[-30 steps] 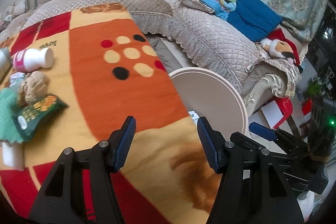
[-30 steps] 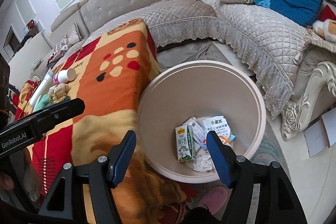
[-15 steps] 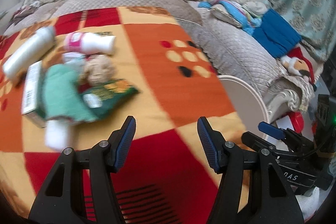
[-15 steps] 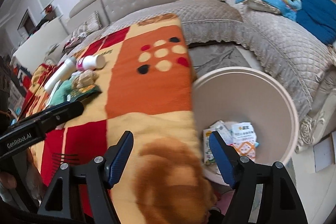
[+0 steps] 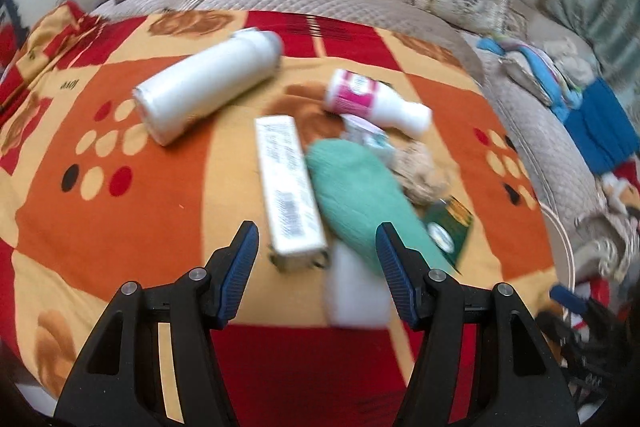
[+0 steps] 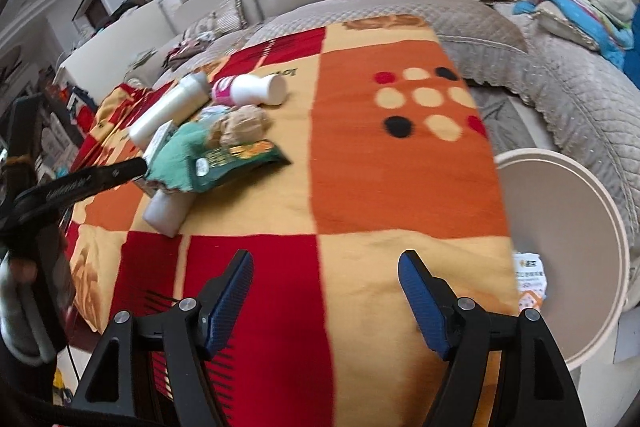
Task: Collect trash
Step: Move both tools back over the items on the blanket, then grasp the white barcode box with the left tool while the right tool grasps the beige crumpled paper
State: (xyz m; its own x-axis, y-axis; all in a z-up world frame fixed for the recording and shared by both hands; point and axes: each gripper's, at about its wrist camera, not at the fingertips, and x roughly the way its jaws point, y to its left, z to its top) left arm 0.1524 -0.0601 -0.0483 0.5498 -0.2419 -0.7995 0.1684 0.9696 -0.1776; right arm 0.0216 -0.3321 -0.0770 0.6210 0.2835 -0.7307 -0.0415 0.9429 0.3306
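A pile of trash lies on the patterned blanket [image 5: 140, 195]: a tall white bottle [image 5: 208, 83], a white carton box [image 5: 288, 183], a pink-labelled bottle [image 5: 372, 99], a green cloth [image 5: 360, 199], a crumpled brown paper ball [image 5: 420, 171], a green snack packet [image 5: 448, 227] and a white block [image 5: 356, 291]. My left gripper [image 5: 316, 267] is open and empty just in front of the box and block. My right gripper [image 6: 326, 303] is open and empty over bare blanket, with the pile [image 6: 216, 143] far to its left. The beige bin [image 6: 560, 259] stands at the right and holds paper cartons [image 6: 530, 279].
A quilted grey sofa [image 6: 540, 67] with cushions and piled clothes [image 6: 580, 15] wraps around the back and right. The left gripper's body [image 6: 80, 183] shows in the right wrist view at the left. The blanket edge drops off beside the bin.
Both grippers have swung left, away from the bin and toward the trash pile. The left gripper has come close to the box and white block. Both stay open and empty.
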